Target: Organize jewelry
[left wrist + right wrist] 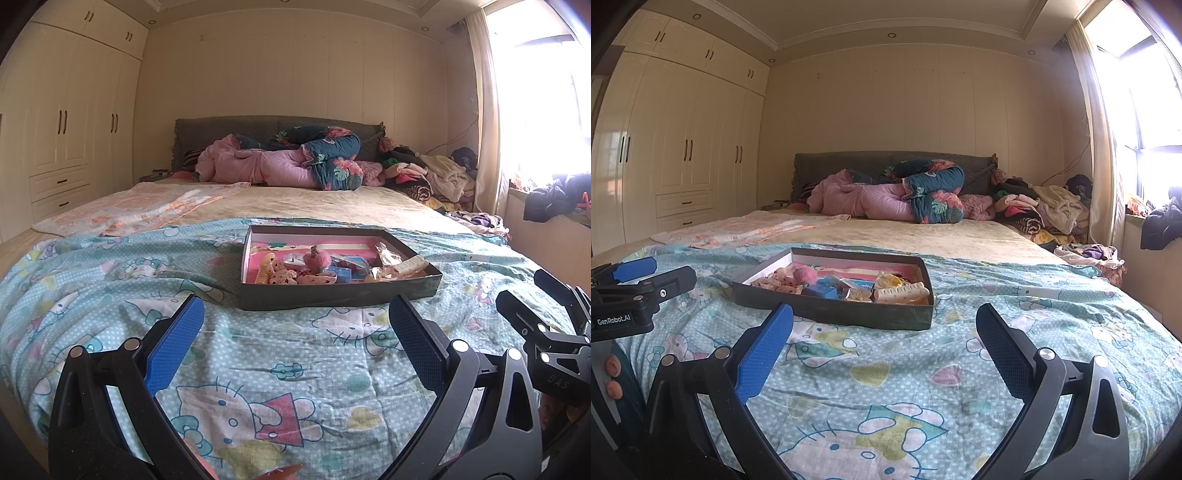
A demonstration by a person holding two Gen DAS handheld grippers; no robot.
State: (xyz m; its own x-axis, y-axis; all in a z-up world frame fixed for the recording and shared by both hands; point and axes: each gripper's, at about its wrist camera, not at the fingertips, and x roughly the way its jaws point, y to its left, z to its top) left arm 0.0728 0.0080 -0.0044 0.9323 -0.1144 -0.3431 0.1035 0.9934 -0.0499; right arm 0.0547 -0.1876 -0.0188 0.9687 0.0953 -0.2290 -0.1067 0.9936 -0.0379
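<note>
The left gripper [295,325], black-framed with blue textured pads, is hovering low over the pale blue cartoon-cat printed bedspread [110,295], its jaws standing wide apart and holding nothing. Ahead of it and a little to the right, the shallow dark cardboard tray with a pink lining [332,295] is lying flat on that bedspread, well short of the rolled pink and floral quilts [295,162] at the headboard. Inside, the jumble of small jewelry and hair pieces [314,267] is sitting heaped toward the near edge: a pink fluffy pompom [317,259], a blue card [341,274], and a cream toothed hair clip [408,266] lying at the right end.

The right gripper [884,328], of the same make, is likewise hanging over the bedspread with its jaws spread wide and empty, near the tray's front wall.

Everything visible is already resting within the tray, none loose on the cloth; that fits pieces gathered in, or a heap awaiting sorting.
</note>
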